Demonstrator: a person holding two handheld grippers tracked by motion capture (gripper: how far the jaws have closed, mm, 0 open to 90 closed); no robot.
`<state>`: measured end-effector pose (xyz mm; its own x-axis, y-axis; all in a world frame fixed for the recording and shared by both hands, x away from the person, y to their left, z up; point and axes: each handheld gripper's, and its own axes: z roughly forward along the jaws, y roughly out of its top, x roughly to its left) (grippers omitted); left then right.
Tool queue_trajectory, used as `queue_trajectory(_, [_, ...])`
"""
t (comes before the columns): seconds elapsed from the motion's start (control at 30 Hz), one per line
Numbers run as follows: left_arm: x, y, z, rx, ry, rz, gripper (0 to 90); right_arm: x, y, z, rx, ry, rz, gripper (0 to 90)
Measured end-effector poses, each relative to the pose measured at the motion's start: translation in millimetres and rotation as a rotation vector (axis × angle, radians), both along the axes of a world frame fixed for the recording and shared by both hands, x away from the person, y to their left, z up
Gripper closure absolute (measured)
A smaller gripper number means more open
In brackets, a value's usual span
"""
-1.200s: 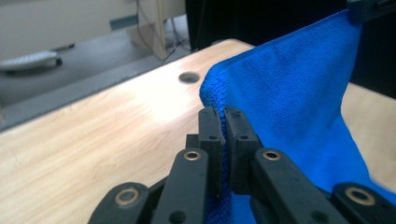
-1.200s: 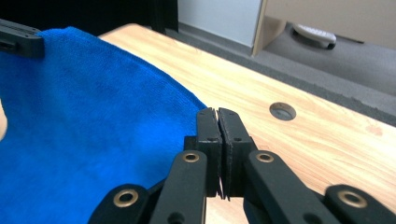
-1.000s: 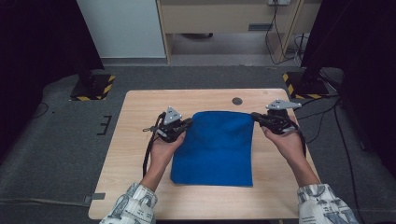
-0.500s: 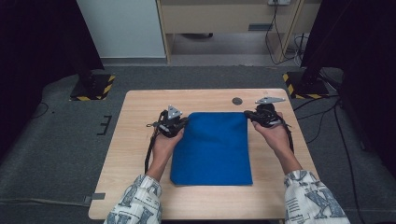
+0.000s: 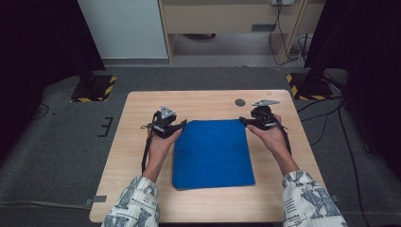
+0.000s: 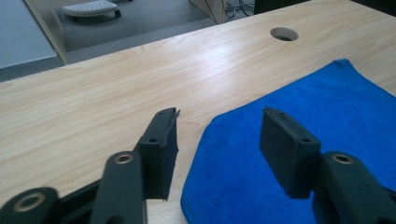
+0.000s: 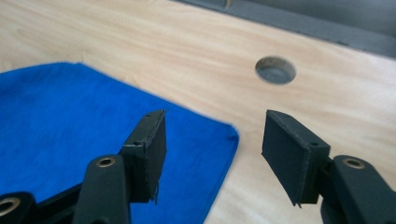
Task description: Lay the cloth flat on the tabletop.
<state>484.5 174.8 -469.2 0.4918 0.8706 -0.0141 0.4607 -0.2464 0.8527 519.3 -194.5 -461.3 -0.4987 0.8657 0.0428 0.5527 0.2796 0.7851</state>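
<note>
A folded blue cloth point(image 5: 213, 151) lies flat in the middle of the wooden table point(image 5: 137, 127). My left gripper point(image 5: 183, 124) sits at the cloth's far left corner; its jaws have just been opening and now stand open over that corner point(image 6: 219, 126) with nothing pinched. My right gripper point(image 5: 242, 121) is at the far right corner; its jaws have also just been opening and straddle the corner point(image 7: 224, 133), which lies loose on the wood. Both grippers point(image 6: 219, 140) point(image 7: 212, 140) hover just above the table.
A round cable hole point(image 5: 240, 102) is in the table behind the cloth's right corner, also seen as the hole point(image 7: 275, 70) and the hole point(image 6: 283, 33). Bare wood surrounds the cloth. Black-and-yellow stand bases point(image 5: 94, 90) sit on the floor beyond the table.
Both hands have carried the cloth's far edge away from the person and down onto the table. Both grippers have let go of the corners, and the cloth now lies flat.
</note>
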Motion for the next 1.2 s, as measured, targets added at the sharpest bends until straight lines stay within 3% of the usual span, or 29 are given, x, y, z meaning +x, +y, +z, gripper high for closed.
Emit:
queue_trajectory(0.13, [-0.6, 5.3, -6.9, 0.01, 0.022, -0.001, 50.2, -8.8, 0.3, -12.2, -0.007, 0.03, 0.024, 44.5])
queue_trajectory(0.27, [5.2, 9.3, -16.5, 0.015, 0.056, -0.002, 56.6, -18.5, 1.0, -24.0, 0.002, 0.047, 0.063, 65.1])
queue_trajectory(0.37, [10.0, 11.7, -23.2, 0.001, 0.082, -0.001, 59.2, -24.6, 1.7, -32.0, -0.003, 0.054, 0.079, 70.7])
queue_trajectory(0.47, [14.2, 12.0, -30.7, -0.013, 0.117, -0.001, 56.1, -29.7, 1.8, -35.9, 0.005, 0.055, 0.081, 72.4])
queue_trajectory(0.53, [17.2, 11.8, -36.0, 0.001, 0.138, 0.003, 50.4, -32.5, 1.7, -37.3, 0.004, 0.055, 0.086, 72.7])
queue_trajectory(0.93, [30.4, 7.1, -59.8, 0.002, 0.212, -0.047, 49.7, -57.0, 1.3, -41.0, 0.042, 0.058, 0.115, 75.7])
queue_trajectory(1.1, [33.3, 4.8, -62.7, 0.024, 0.2, -0.051, 62.8, -66.8, -1.0, -39.6, 0.04, 0.048, 0.12, 76.3])
queue_trajectory(1.2, [34.5, 3.3, -61.2, -0.001, 0.204, -0.07, 77.2, -72.0, -4.2, -37.3, 0.05, 0.041, 0.109, 76.8])
